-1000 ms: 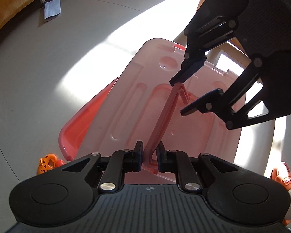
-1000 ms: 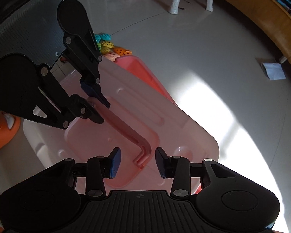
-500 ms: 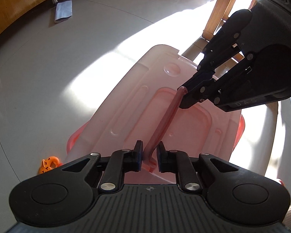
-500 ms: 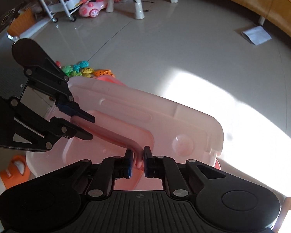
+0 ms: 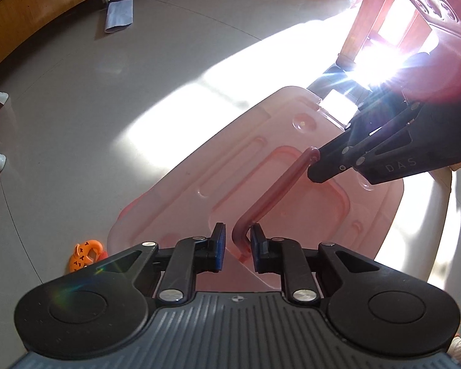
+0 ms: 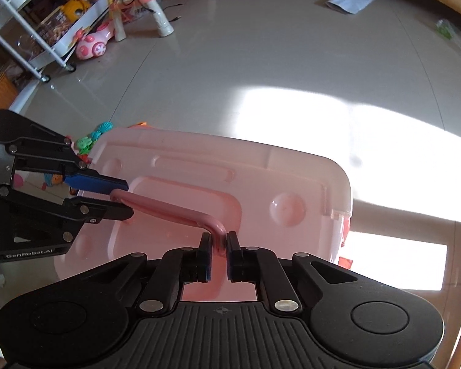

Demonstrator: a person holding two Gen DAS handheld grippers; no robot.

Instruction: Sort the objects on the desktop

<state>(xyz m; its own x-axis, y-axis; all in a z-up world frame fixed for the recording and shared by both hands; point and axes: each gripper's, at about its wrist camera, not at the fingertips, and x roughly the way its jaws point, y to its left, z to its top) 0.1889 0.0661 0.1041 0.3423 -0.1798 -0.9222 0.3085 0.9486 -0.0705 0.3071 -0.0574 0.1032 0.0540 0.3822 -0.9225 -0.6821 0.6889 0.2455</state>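
A pink plastic storage box with a translucent lid (image 5: 230, 181) (image 6: 224, 178) is held above the floor. Its pink carry handle (image 5: 276, 184) (image 6: 169, 209) stands up from the lid. My right gripper (image 6: 219, 246) is shut on one bent end of the handle; it also shows in the left wrist view (image 5: 315, 166). My left gripper (image 5: 236, 246) has opened a little around the other end, with a gap beside the bar; in the right wrist view (image 6: 123, 198) its fingers straddle that end.
An orange toy (image 5: 84, 253) lies on the floor by the box. Colourful toys (image 6: 92, 138) lie behind the box. A wooden table leg (image 5: 365, 15), a white trolley (image 6: 30, 30), a pink toy car (image 6: 93, 43) and a grey paper (image 5: 118, 15) are farther off.
My right gripper closed on its end of the handle. My left gripper's jaws have parted slightly from the other end. The box has swung and risen relative to the floor.
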